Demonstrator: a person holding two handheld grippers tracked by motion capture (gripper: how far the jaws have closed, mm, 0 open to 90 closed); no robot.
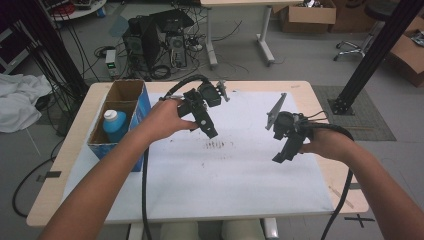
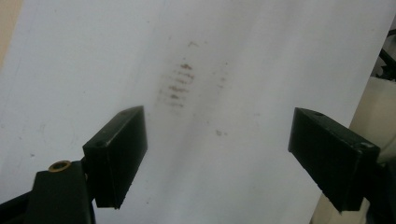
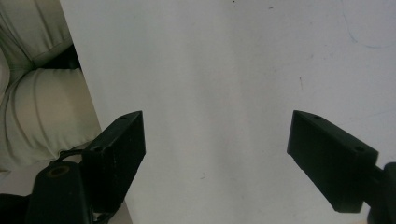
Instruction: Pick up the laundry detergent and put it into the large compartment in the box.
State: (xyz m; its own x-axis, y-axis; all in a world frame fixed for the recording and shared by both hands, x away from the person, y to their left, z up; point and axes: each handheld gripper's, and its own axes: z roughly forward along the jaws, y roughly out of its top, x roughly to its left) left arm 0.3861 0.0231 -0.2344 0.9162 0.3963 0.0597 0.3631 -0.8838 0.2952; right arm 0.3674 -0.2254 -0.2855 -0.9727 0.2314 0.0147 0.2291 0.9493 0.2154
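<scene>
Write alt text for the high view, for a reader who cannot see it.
A person's two hands hold black tongs above a white sheet on a table: the left tongs over a patch of brownish smudges, the right tongs lower at the right, both empty. At the table's left edge, a cardboard box holds a blue bottle with a white cap.

Sheet (image 1: pixel 210 175) lies on the table (image 1: pixel 60 165). Box (image 1: pixel 127 107) stands at the sheet's left edge — bottle (image 1: pixel 114 125) in its near compartment. Left gripper (image 1: pixel 212 132) above sheet centre, right gripper (image 1: pixel 278 157) to its right — well apart.
</scene>
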